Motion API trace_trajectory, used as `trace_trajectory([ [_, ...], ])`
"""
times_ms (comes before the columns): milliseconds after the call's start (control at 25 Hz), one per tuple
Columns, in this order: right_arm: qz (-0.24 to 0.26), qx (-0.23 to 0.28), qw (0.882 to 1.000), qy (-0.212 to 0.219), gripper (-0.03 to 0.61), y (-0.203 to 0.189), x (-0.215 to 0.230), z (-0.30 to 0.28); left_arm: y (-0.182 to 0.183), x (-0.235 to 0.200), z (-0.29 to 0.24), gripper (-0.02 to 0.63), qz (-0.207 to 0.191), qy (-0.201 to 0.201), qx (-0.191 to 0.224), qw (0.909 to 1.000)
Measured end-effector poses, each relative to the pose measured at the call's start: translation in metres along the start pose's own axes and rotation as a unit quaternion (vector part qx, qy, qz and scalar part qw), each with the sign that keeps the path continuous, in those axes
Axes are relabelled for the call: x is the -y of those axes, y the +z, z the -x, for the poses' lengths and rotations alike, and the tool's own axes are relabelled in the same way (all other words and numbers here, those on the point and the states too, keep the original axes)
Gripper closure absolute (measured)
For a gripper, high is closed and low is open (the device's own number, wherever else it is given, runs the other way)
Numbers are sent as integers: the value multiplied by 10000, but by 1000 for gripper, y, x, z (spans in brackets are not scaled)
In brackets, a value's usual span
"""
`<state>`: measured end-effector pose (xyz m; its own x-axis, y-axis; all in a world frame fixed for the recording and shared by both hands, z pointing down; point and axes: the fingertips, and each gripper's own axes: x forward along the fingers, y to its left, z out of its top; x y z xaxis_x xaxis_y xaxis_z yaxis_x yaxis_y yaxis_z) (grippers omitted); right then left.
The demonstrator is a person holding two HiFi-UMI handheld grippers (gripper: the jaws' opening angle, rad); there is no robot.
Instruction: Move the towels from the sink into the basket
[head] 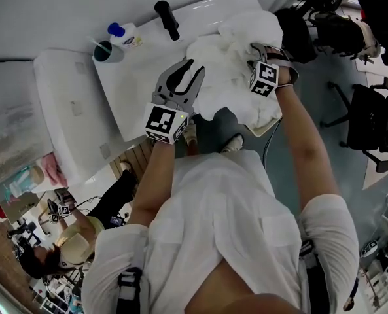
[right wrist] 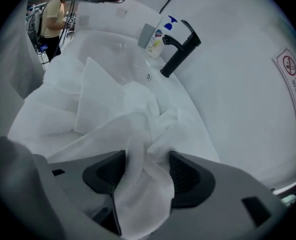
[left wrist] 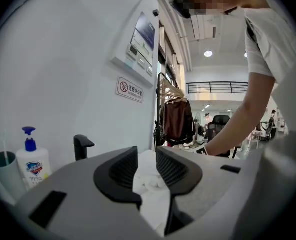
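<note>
White towels lie heaped over the right half of the white sink, spilling past its near edge. My left gripper reaches in from the left, almost level. In the left gripper view towel fabric fills the narrow gap between its pads. My right gripper points steeply down into the heap. In the right gripper view its jaws stand wide, with a loose fold of towel rising between them. More towels fill the basin. A beige edge shows under the heap.
A black faucet stands at the sink's back, with a soap bottle and a cup to its left. Office chairs stand to the right. Another person is at the lower left. A clothes rack stands beyond the sink.
</note>
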<state>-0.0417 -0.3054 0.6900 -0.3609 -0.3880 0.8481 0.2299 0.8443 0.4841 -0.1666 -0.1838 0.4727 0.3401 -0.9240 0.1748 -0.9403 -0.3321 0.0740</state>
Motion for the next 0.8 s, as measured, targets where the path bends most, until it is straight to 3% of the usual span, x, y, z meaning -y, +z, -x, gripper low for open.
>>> trace_trajectory([
  [120,128,-78,9998,-89,302,-1,1,-9,-4,-2,-2,502,24,-6,-24,10000],
  [320,453,-55,9986,-280,434,1,2,-15,-9,-6,-4,502,11,-9,-81,10000],
  [360,503,-30,9983,-277,491,2,0,-15,-9,-7,-4,502,5,-7,-86,10000],
  [440,485,13,9984,-296,515,2,-1,-15,-10,-8,-3,502,4,-3,-93,10000],
  [640,-128,327,9982,-487,526,8,8,1,-9,-12,-3,502,13,-5,-85,10000],
  [800,-1091,743,9890,-662,527,10,17,27,0,-6,-7,502,-18,-108,-12,9999],
])
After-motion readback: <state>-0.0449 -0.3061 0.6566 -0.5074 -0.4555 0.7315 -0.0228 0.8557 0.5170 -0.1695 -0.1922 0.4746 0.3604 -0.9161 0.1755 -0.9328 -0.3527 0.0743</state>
